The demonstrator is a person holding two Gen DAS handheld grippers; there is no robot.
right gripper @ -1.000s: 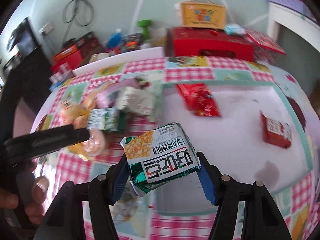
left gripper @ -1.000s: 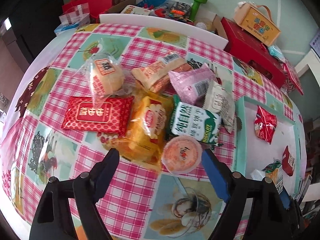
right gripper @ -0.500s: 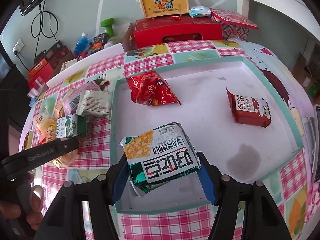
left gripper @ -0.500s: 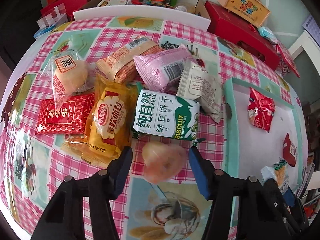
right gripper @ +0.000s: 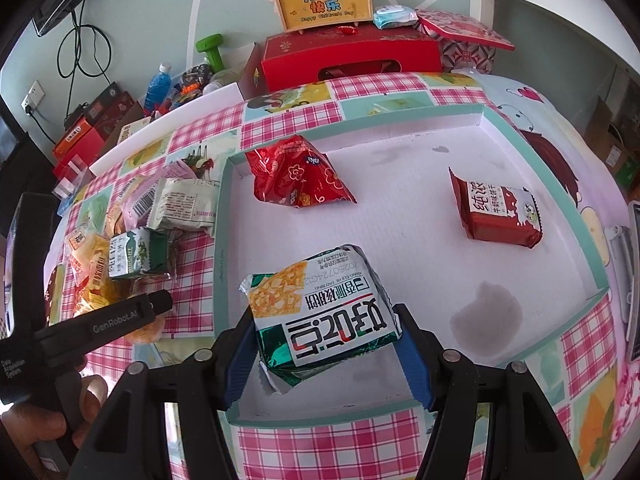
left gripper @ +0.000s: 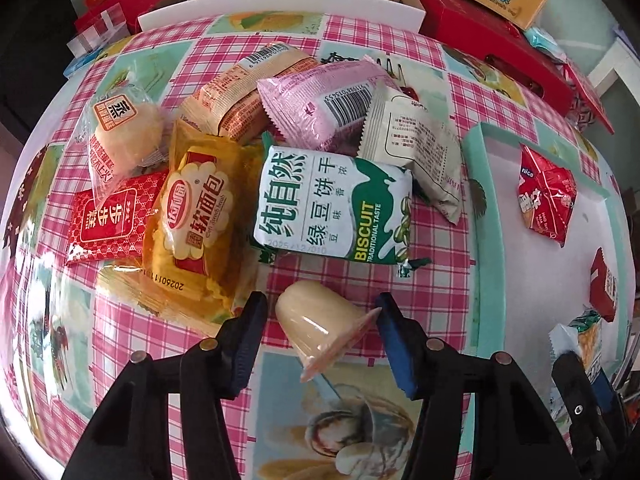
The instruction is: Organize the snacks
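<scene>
Snacks: three in tray (right gripper: 540,152), one green packet (right gripper: 320,312) clamped in right gripper (right gripper: 324,344), left gripper (left gripper: 320,320) closing around one jelly cup (left gripper: 316,324).

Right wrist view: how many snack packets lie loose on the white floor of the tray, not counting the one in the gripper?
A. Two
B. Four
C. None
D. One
A. Only the crumpled red packet and the dark red biscuit packet lie on the tray floor; the green-and-white packet sits clamped in the right gripper.
</scene>
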